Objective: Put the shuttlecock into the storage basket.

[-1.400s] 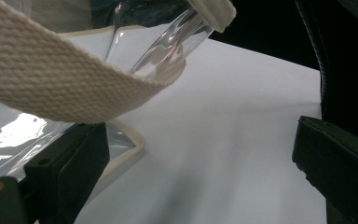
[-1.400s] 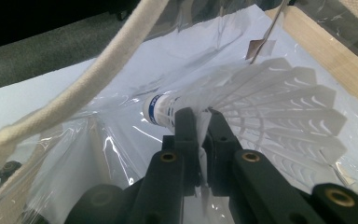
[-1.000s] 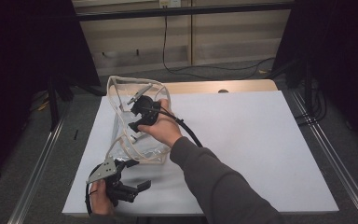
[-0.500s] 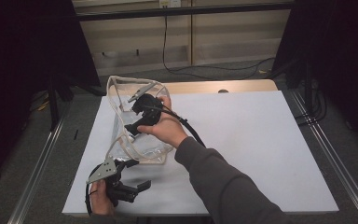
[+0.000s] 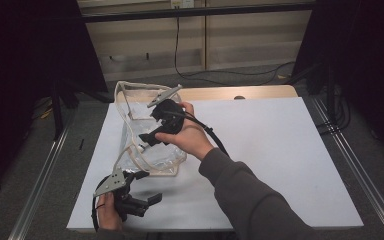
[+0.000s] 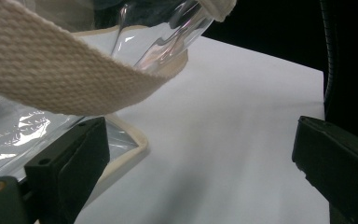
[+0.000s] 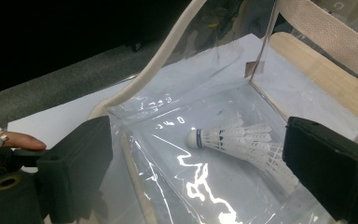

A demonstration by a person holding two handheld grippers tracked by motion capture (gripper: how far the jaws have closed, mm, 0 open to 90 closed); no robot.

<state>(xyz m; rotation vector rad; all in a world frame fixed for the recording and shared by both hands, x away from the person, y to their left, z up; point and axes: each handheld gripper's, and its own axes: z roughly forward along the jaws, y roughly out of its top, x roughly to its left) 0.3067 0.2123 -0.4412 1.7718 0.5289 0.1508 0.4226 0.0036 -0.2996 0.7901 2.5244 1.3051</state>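
Observation:
A clear plastic bag (image 5: pixel 166 159) with cream webbing trim lies open on the white table top (image 5: pixel 280 150). A white shuttlecock (image 7: pixel 242 140) lies on its side inside the bag (image 7: pixel 200 196). My right gripper (image 5: pixel 149 137) hovers over the bag's mouth, pointing down into it. Its jaws have just been opening and stand open (image 7: pixel 196 163), with the shuttlecock loose below them. My left gripper (image 5: pixel 147 187) rests at the near left by the bag's corner, open (image 6: pixel 200 144). A cream strap (image 6: pixel 51 70) hangs across above one jaw, and nothing is pressed between the jaws.
The white top spreads wide to the right of the bag. A wooden table edge (image 5: pixel 220 92) shows behind it. Metal rails (image 5: pixel 352 165) run along both sides. A black cable (image 5: pixel 212 137) trails from the right gripper across the sleeve.
My right hand has lifted a little off the bag and drifted to the right. The left gripper has stayed put.

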